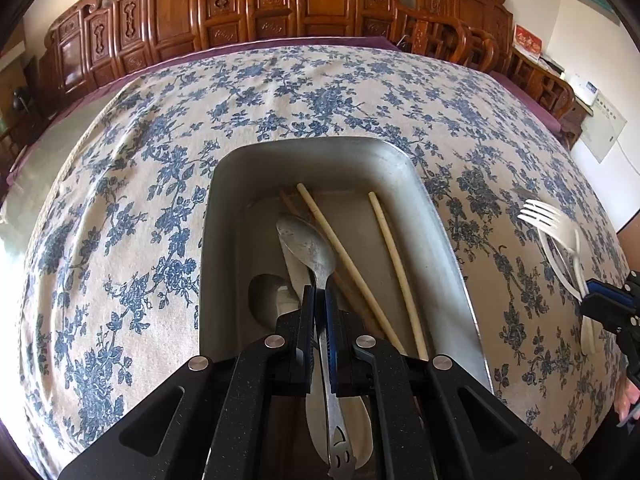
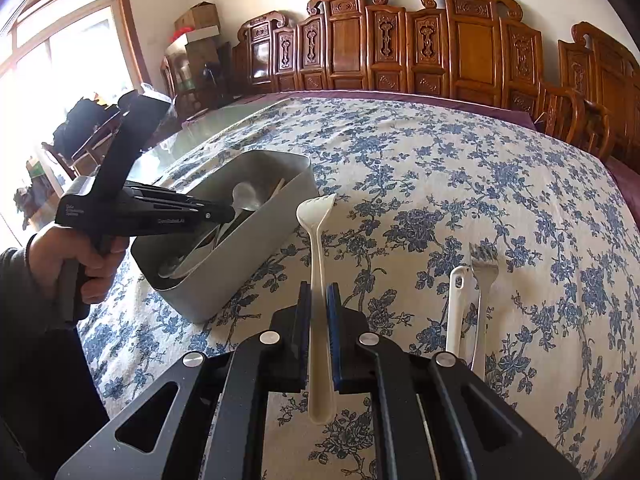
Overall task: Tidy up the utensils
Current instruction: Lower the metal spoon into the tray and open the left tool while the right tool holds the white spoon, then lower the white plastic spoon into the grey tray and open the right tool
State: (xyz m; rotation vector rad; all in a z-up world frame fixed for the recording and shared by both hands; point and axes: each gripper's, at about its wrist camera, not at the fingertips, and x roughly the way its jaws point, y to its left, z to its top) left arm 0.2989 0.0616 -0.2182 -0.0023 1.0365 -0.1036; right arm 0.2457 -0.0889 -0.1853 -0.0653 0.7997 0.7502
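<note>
The left gripper [image 1: 319,296] hangs over a grey metal tray [image 1: 448,236] on a surface draped in a blue-flowered tablecloth [image 1: 140,200], its fingers [image 1: 307,320] pinching the handle of a metal spoon [image 1: 310,248] whose bowl points toward the tray's far end. In the tray lie two pale chopsticks [image 1: 390,252], a darker wooden pair partly hidden under the spoon, and a second metal spoon [image 1: 266,292] near the left wall. To the right of the tray, clear of its rim, the right gripper [image 2: 319,300] holds a white plastic fork [image 2: 318,248] above the cloth, its fingers [image 2: 333,320] pressed on the handle and the tines pointing forward. Just beside that gripper on the cloth rest a metal fork [image 2: 482,292] and a white plastic utensil [image 2: 456,308], side by side and nearly touching; its working end is out of view. Carved wooden chairs [image 2: 420,44] line the far edge of the surface.
</note>
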